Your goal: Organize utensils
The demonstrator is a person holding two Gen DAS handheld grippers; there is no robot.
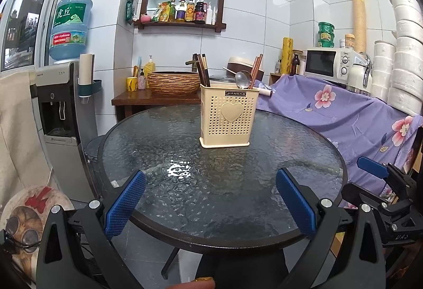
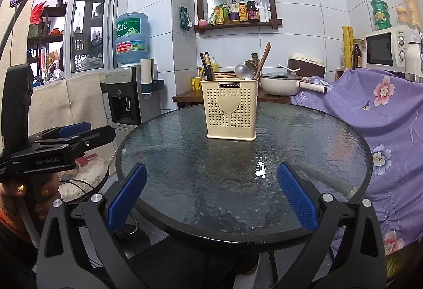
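A cream perforated utensil holder point(image 1: 228, 116) point(image 2: 229, 110) with a heart on its front stands upright at the far side of a round glass table point(image 1: 185, 183) point(image 2: 211, 170). Dark chopsticks point(image 1: 202, 69) point(image 2: 206, 65), brown chopsticks point(image 1: 256, 65) point(image 2: 264, 56) and a metal ladle point(image 1: 242, 79) point(image 2: 244, 71) stick out of it. My left gripper point(image 1: 211, 196) is open over the table's near edge, nothing between its blue pads. My right gripper point(image 2: 211, 191) is open too, equally empty. Each gripper shows at the other view's side.
A water dispenser point(image 1: 60, 109) point(image 2: 127, 96) stands left of the table. A purple flowered cloth point(image 1: 357, 117) point(image 2: 383, 117) covers furniture on the right. A wooden side table point(image 1: 148, 98) behind carries a woven basin point(image 1: 173, 81) and cups. A microwave point(image 1: 325, 61) sits back right.
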